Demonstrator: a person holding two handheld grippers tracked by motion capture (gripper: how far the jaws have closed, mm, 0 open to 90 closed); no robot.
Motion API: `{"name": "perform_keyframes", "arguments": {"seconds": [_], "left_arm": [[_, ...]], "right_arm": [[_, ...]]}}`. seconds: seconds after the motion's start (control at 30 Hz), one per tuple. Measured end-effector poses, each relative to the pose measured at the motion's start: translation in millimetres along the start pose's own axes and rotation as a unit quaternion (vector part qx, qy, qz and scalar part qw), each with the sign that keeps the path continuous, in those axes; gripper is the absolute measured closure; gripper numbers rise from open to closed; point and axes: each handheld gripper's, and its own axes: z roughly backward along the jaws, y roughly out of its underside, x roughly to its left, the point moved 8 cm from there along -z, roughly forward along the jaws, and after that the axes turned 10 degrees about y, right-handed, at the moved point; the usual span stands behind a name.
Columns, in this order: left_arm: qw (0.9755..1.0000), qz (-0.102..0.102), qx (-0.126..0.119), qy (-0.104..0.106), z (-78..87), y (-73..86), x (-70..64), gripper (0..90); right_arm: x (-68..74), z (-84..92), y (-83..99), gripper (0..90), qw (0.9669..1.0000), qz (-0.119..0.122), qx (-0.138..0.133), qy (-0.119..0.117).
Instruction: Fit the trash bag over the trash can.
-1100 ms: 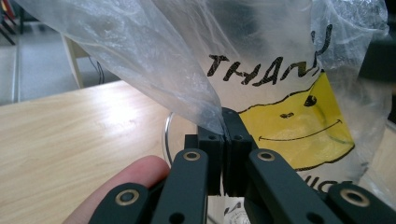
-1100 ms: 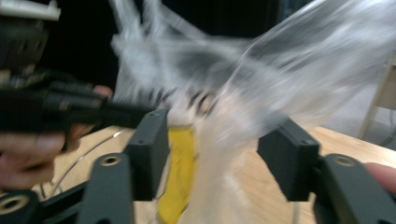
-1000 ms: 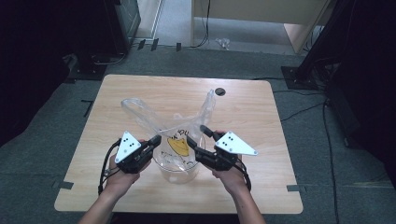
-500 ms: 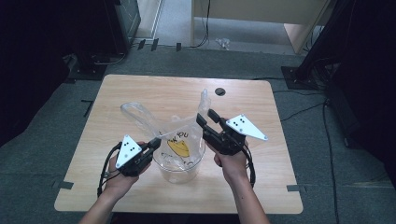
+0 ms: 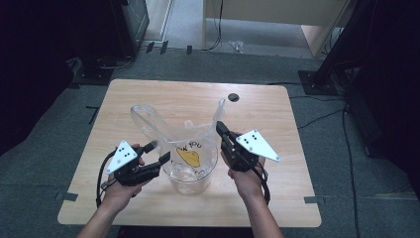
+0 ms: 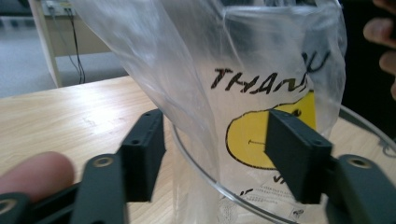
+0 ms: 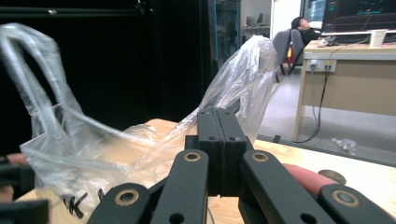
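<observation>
Clear plastic formed the bag (image 5: 190, 141), which stood in the lower middle of the high view on the wooden table (image 5: 277, 114), inside a round transparent container (image 5: 190, 178). The bag had a yellow smiling face and dark letters printed on its front, and its two handles rose toward the upper left and the upper middle of the frame. The left gripper (image 5: 154, 157) was at the lower left of the bag with its jaws apart; they had just been opening, and the film was between them but not pressed. The right gripper (image 5: 221, 130) was at the right side of the bag, jaws closed together on the film near the right handle.

In the left gripper view, the two black jaws stood moderately wide at the lower left and lower right of the frame. The bag (image 6: 243, 79) was in the centre, and the thin rim of the container (image 6: 196, 175) curved between the jaws. Neither pad pressed on the plastic.

In the right gripper view, the jaws met in the centre of the frame and pinched a stretched fold of the bag (image 7: 233, 77). One handle went up at the upper left, and the other part rose in the upper middle
</observation>
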Motion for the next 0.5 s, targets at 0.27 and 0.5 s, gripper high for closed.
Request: {"name": "perform_keyframes", "arguments": {"seconds": [0.27, 0.5], "left_arm": [[0.9985, 0.012, -0.03, -0.045, 15.2, -28.5, 17.9, 27.7], [0.9934, 0.02, -0.075, -0.085, 22.0, -62.1, 32.4, 32.8]], "right_arm": [[5.7, 2.6, 5.4, 90.0, 0.9998, 0.018, 0.003, -0.008], [12.0, 4.1, 7.6, 90.0, 0.9991, 0.038, -0.001, -0.018]]}}
